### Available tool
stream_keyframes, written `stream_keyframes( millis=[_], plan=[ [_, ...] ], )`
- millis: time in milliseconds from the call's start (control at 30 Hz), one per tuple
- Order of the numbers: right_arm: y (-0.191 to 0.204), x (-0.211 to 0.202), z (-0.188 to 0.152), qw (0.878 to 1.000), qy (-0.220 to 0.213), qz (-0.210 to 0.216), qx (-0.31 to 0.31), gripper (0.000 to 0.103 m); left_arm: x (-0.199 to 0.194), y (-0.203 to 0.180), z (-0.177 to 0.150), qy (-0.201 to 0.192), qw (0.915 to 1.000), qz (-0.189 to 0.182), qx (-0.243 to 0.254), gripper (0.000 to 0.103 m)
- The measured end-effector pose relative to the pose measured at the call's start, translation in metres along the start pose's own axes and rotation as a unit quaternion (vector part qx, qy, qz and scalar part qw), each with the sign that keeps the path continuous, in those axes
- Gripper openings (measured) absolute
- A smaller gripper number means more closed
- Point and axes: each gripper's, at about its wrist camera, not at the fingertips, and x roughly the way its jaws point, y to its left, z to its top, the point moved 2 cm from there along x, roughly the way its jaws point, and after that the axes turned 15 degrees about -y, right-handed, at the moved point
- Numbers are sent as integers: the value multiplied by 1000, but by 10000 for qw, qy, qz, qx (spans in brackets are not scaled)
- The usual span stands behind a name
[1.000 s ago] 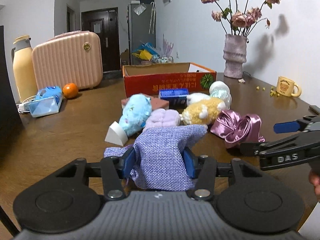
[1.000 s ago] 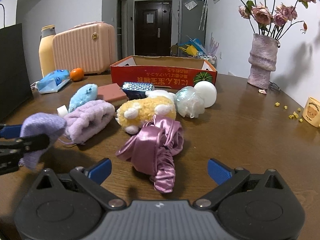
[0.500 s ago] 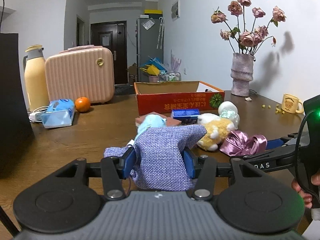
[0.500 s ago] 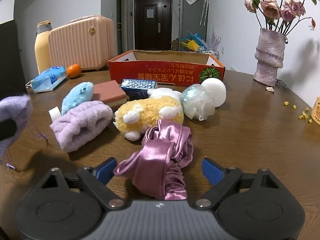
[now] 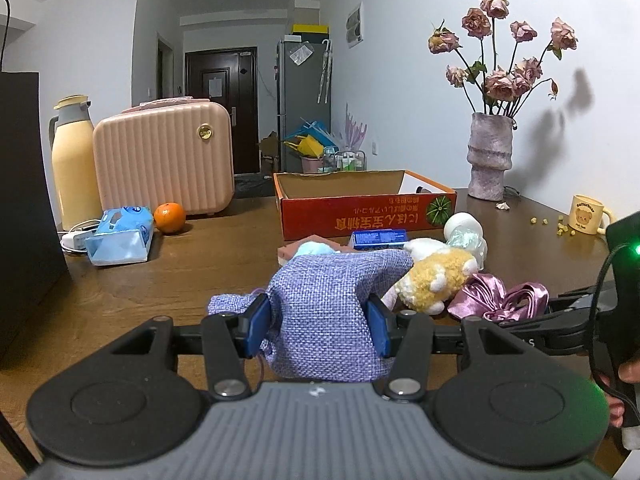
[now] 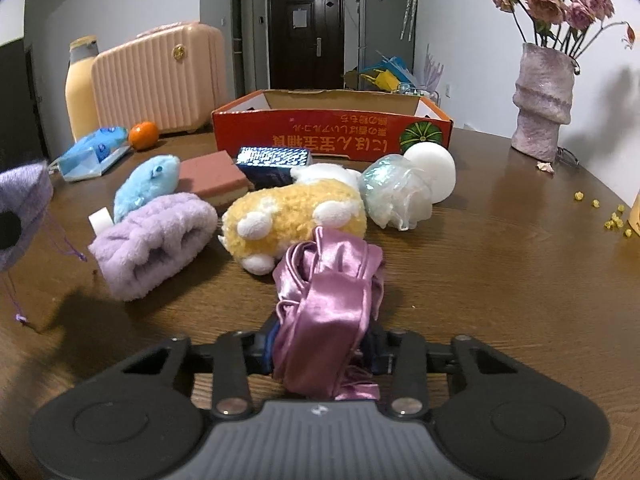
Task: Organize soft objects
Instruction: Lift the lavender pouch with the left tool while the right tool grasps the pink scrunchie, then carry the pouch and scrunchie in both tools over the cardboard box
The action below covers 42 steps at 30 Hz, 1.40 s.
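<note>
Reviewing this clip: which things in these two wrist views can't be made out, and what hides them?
- Inside of the open red cardboard box: both views, hidden by its front wall.
- Blue plush toy: left wrist view, mostly behind the lilac woven fabric pouch.
- Blue pads of the right gripper: right wrist view, nearly covered by the pink satin cloth.
- Yellow bear mug: right wrist view, cut by the right edge.
</note>
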Motion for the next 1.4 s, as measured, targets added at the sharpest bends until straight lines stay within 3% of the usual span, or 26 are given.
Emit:
stream_keyframes(
  millis=[533, 1400],
  plan=[
    [-14, -21, 6, 9989, -439, -1, 174, 33, 8, -4, 10, -109, 9999, -41, 45, 51],
    [-35, -22, 62, 9918, -1270, -109, 97, 33, 53, -12, 60, -505, 9985, -186, 94, 51]
  ],
)
